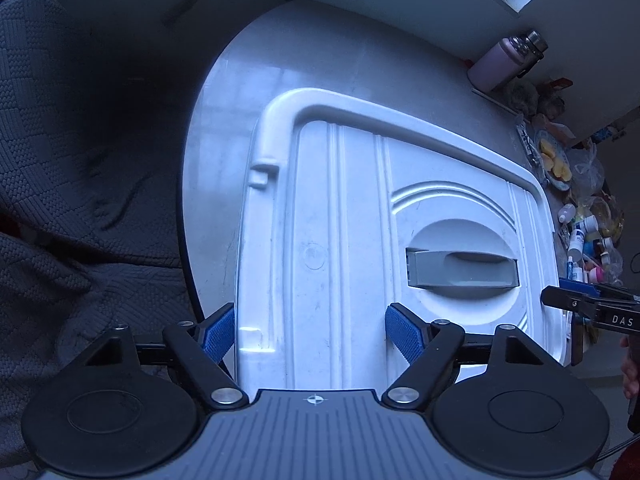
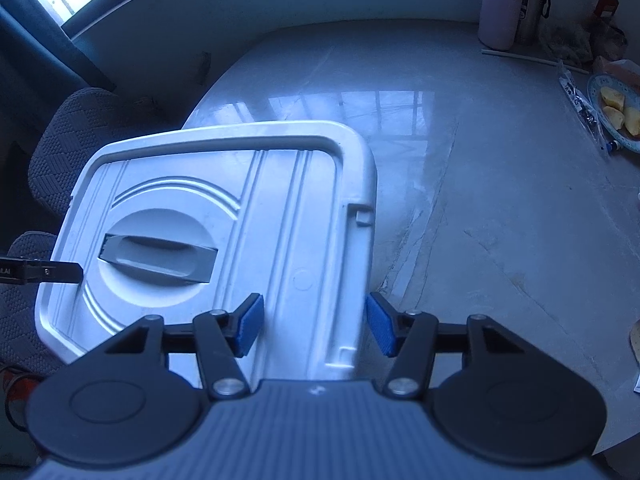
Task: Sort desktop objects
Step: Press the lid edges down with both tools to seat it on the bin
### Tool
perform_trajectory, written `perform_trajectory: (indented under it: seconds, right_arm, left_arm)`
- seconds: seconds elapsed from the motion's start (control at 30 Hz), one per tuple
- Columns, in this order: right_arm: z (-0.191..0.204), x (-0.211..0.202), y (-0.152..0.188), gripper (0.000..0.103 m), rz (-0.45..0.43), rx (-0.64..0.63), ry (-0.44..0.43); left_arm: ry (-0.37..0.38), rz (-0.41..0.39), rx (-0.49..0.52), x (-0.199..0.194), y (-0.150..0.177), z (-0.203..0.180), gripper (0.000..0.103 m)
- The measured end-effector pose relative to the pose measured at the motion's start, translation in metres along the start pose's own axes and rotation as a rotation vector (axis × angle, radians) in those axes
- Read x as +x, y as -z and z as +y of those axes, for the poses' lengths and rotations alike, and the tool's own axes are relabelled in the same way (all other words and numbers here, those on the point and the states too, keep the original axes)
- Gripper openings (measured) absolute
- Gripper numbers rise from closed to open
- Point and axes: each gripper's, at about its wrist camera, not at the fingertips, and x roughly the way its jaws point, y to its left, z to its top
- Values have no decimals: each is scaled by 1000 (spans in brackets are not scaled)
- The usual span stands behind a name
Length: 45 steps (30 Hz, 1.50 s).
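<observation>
White lidded bin [image 1: 360, 240] sat on round tabletop [image 1: 224, 120], near its edge, grey handle [image 1: 464, 268] folded flat in lid recess. Left tongs [image 1: 314, 334] apart, straddling one lid end; right tongs [image 2: 316, 326] apart over opposite end, near latch notch [image 2: 362, 216]. Neither clamped on anything. Clutter of bottles [image 1: 584, 236] and fruit plate [image 2: 618, 114] lay well apart at far side. Risk, as judged: uneven pull on lid ends could tilt lid or slide bin off tabletop edge; smooth rim could slip from pads.
</observation>
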Motion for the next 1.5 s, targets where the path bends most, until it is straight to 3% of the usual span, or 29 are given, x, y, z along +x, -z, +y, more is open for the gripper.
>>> perform_trajectory:
  seconds: [0.57, 0.73, 0.87, 0.93, 1.07, 1.27, 1.4, 1.5]
  right_arm:
    - [1, -4, 3, 58, 0, -7, 0]
    - [-4, -12, 4, 60, -33, 3, 25]
    - [-7, -10, 11, 61, -1, -6, 39]
    - [-8, -9, 17, 65, -14, 0, 37]
    - [-12, -7, 23, 73, -30, 13, 32]
    - [-11, -11, 29, 77, -46, 23, 43]
    - [2, -27, 37, 77, -128, 9, 42]
    - [17, -46, 54, 77, -195, -23, 38]
  left_arm:
    - [-25, 3, 13, 2, -1, -5, 83]
    - [-88, 25, 66, 1, -1, -17, 90]
    - [-123, 13, 103, 1, 2, -23, 94]
    - [-141, 7, 122, 1, 3, -26, 103]
    - [-162, -8, 135, -3, 5, -20, 103]
    - [-139, -48, 84, -5, 10, -11, 103]
    - [-208, -138, 113, -23, 22, -27, 103]
    - [-251, -274, 167, -46, 46, -43, 103]
